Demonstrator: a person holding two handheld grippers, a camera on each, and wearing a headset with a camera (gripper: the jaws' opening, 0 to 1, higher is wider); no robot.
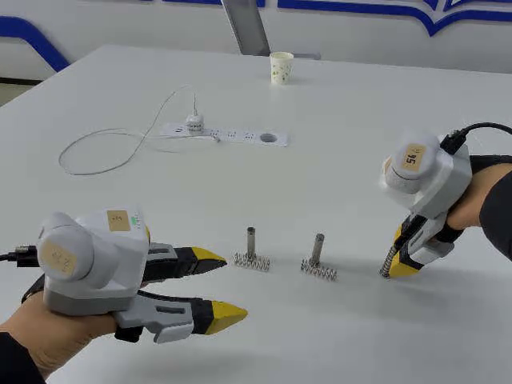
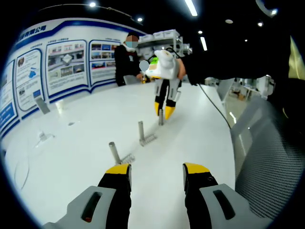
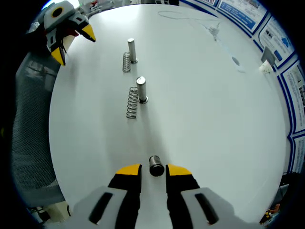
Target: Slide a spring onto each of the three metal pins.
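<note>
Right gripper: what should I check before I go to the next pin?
1. Right gripper fingers straddle the right pin: ok.
2. Right spring fully down on that pin: cannot tell.
3. Middle pin upright: ok. Middle spring lies beside it, not on it: not ok.
4. Left pin upright: ok. Left spring lies at its base: not ok.
5. Left gripper open and empty: ok.
6. Cable and cup well away from the pins: ok.
</note>
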